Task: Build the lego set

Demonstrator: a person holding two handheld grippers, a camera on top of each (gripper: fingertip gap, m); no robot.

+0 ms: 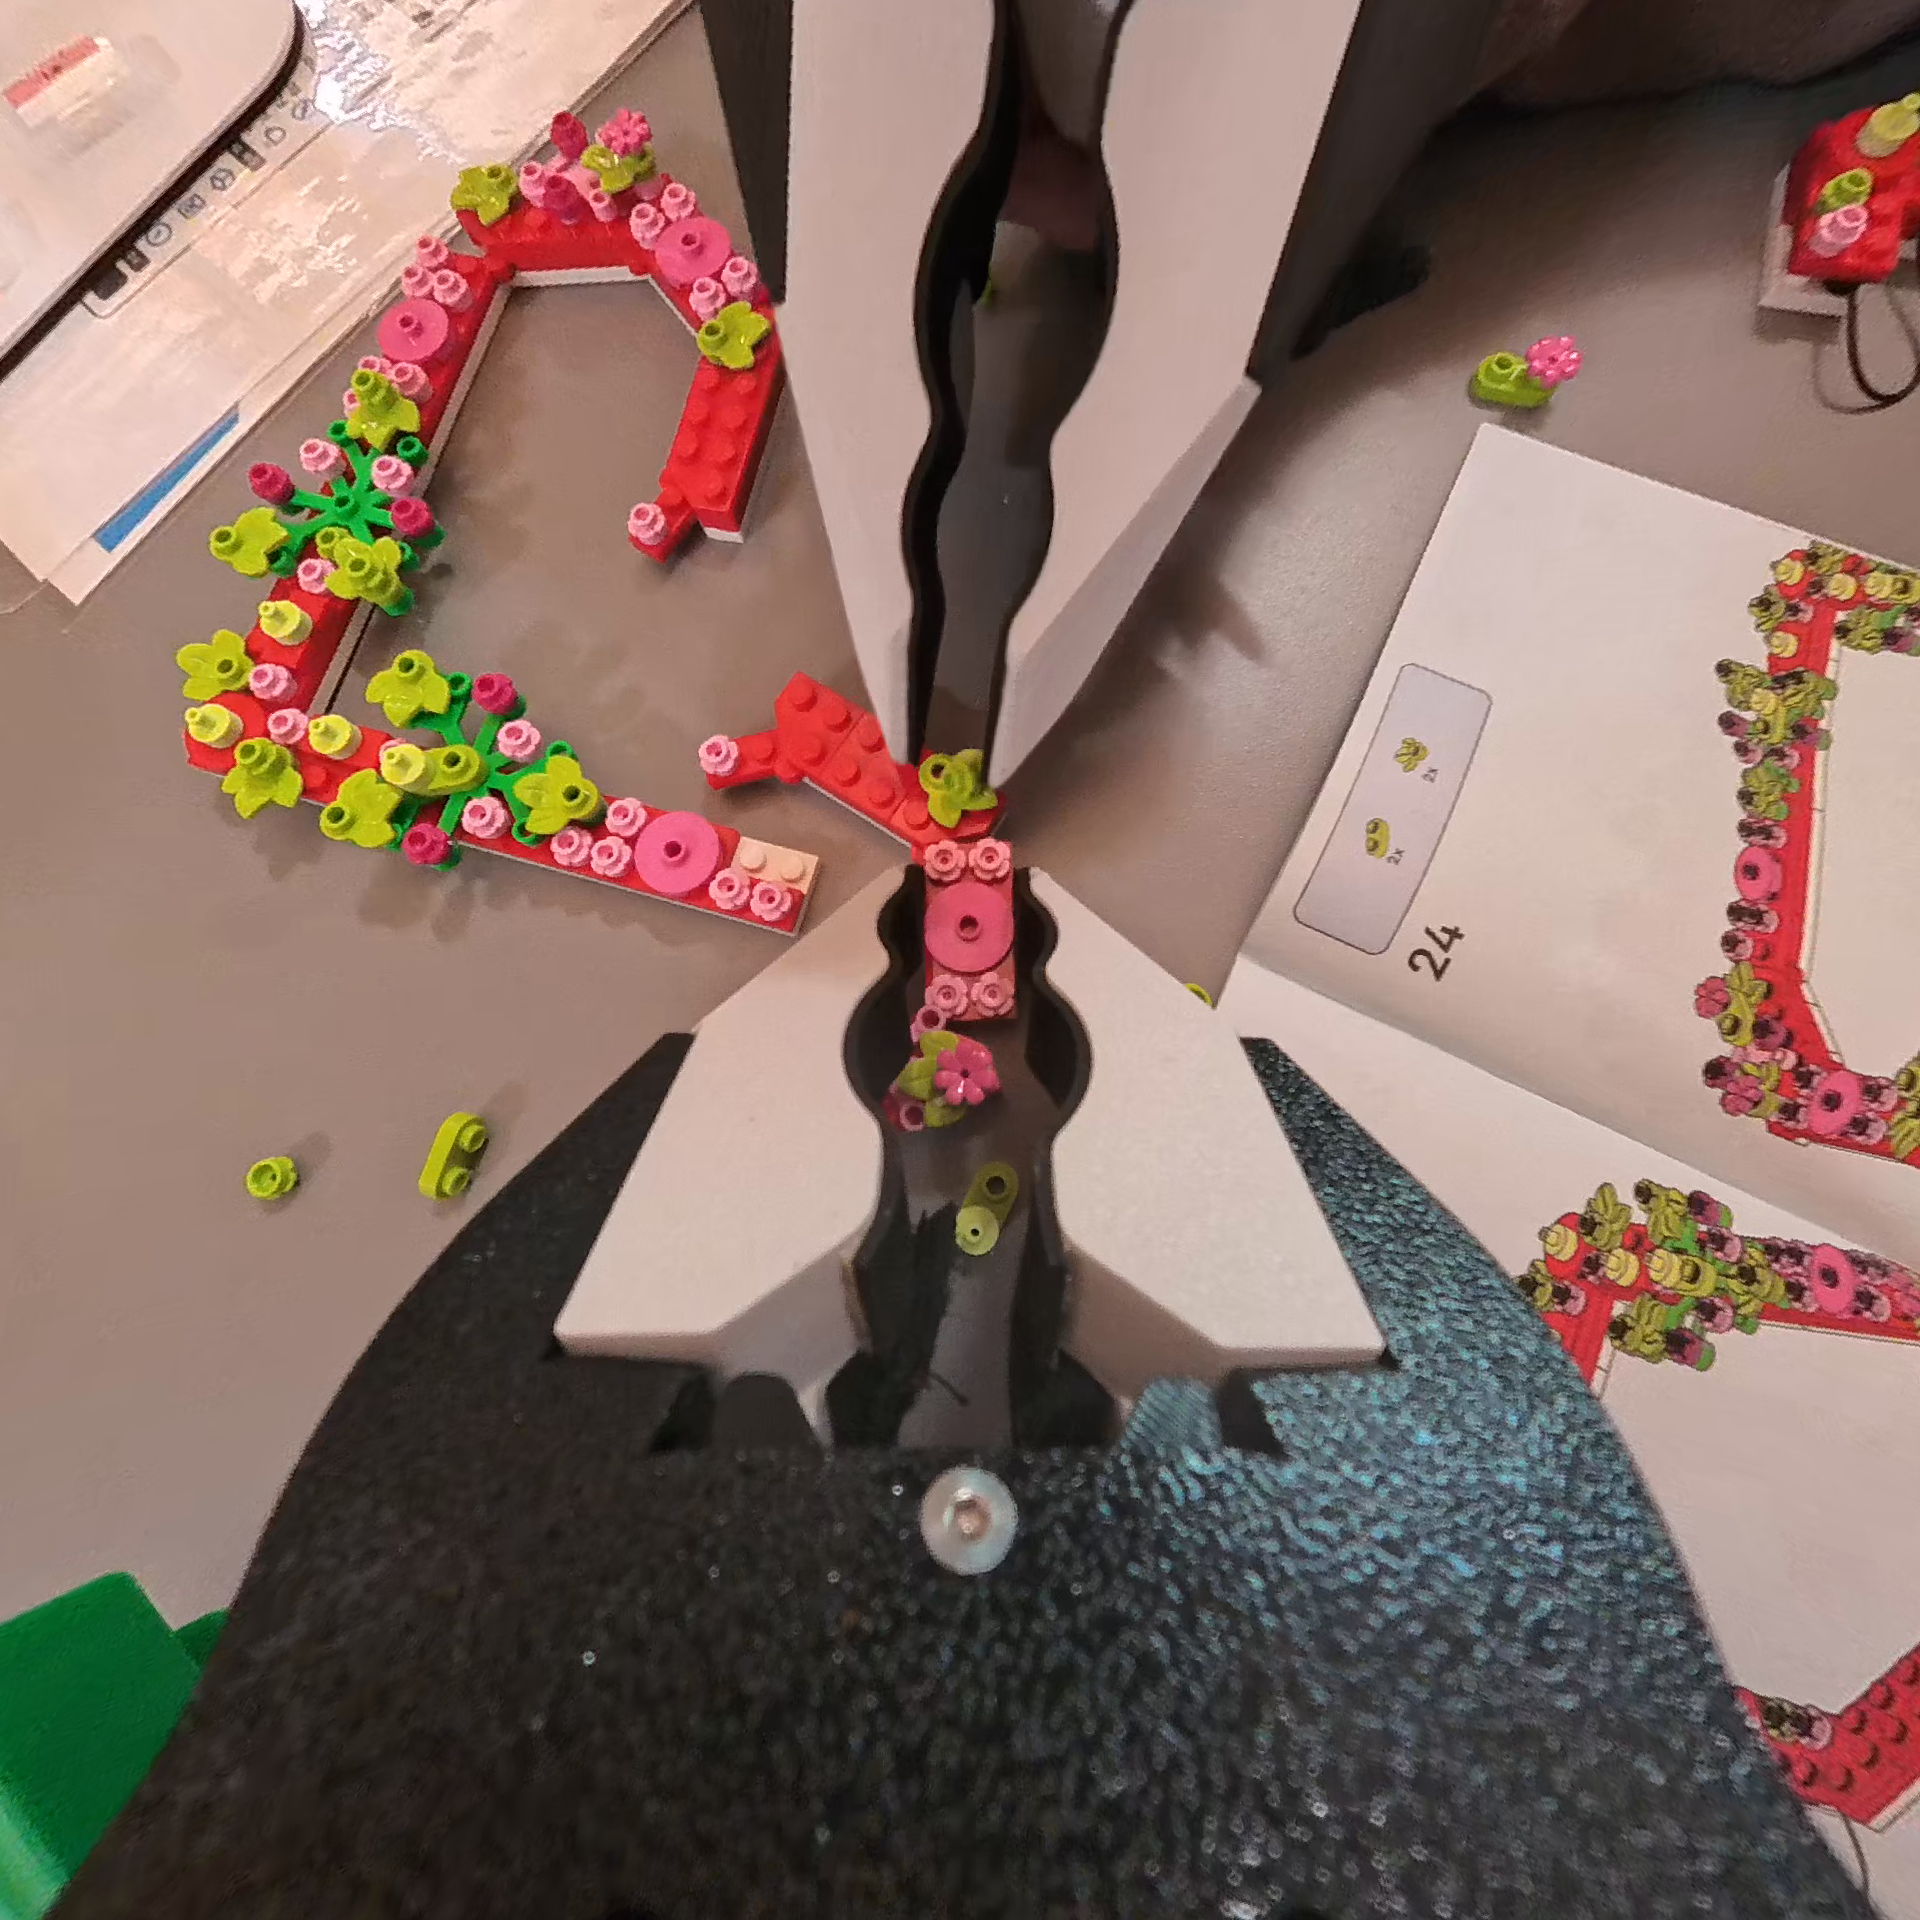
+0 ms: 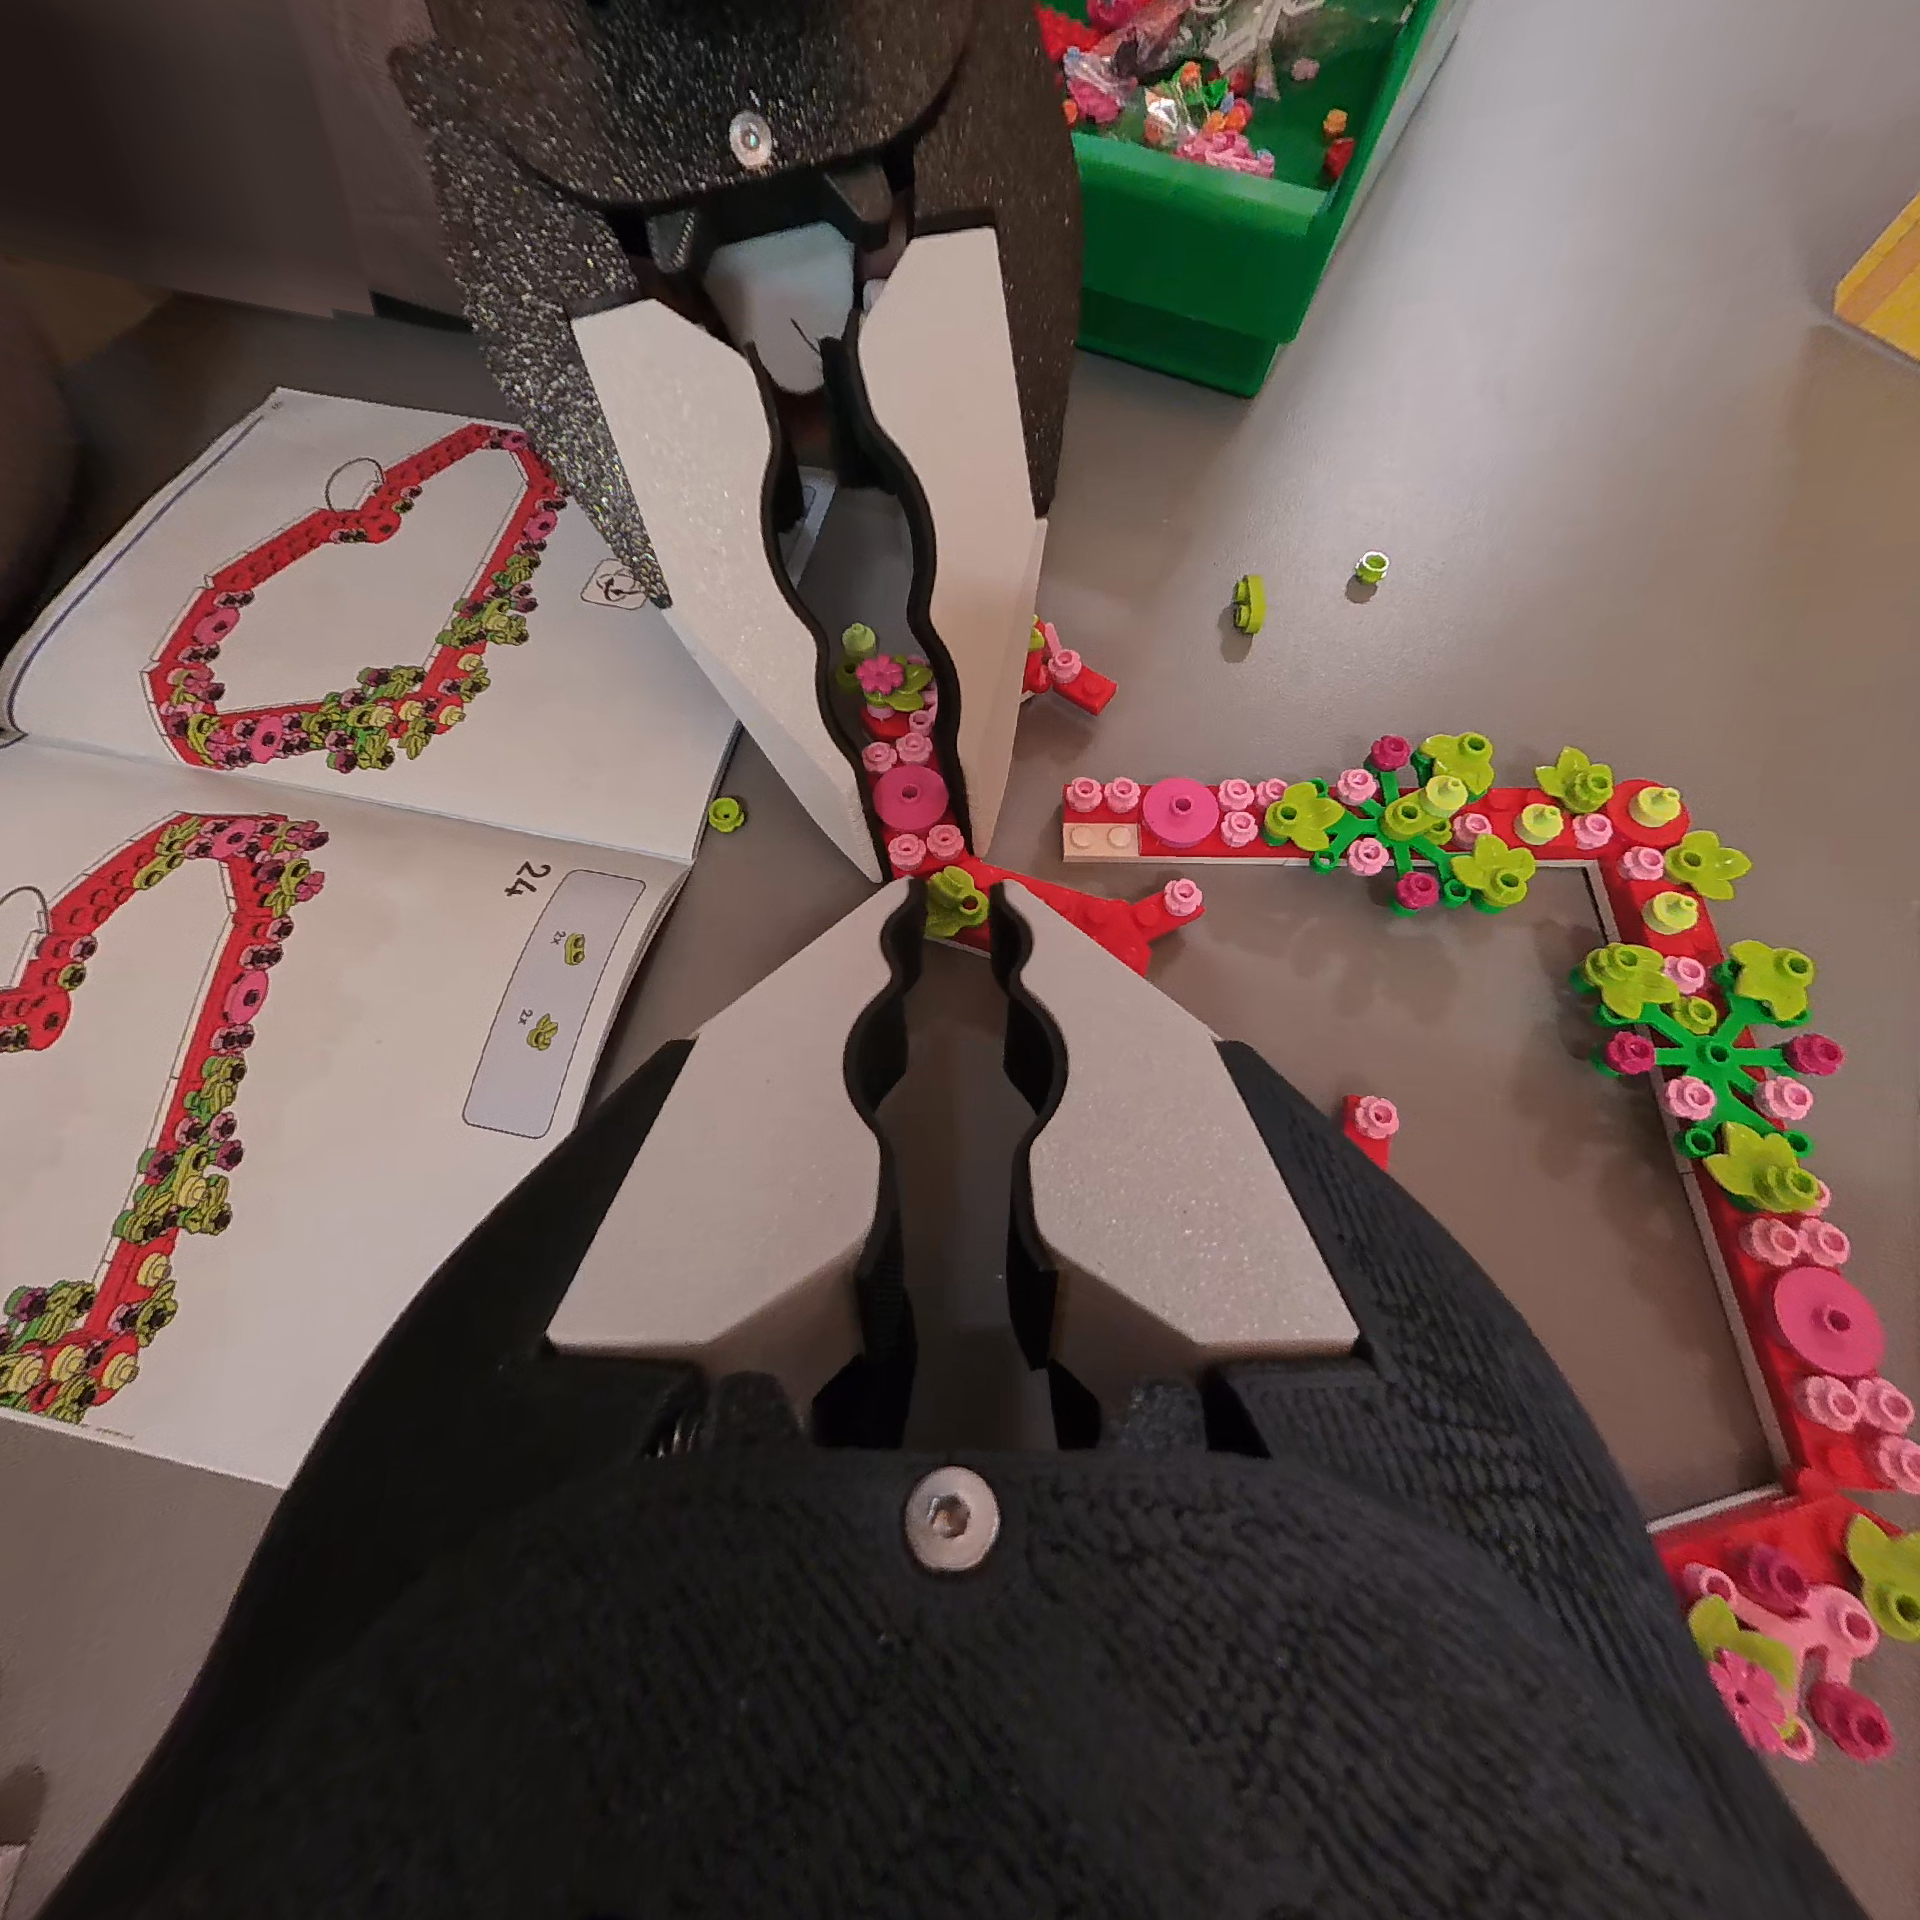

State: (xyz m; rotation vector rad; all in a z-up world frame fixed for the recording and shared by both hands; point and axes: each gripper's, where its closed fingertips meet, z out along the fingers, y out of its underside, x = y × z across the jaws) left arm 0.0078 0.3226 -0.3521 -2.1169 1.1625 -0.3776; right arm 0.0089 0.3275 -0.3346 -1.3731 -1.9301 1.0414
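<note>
The left gripper [image 1: 966,883] is closing its fingers on the sides of a short red strip [image 1: 968,940] studded with pink flowers and a pink disc, apparently to hold it steady on the grey table [image 1: 582,1018]. The right gripper [image 2: 956,899] is meeting it head-on with its tips pinched on a lime leaf piece [image 2: 954,900] at the strip's near end, seemingly pressing it onto the studs. The big red flowered frame [image 2: 1621,935] is lying open-ended just beside them, and the open booklet [image 2: 436,935] is sitting close by, likely for checking leaf positions.
</note>
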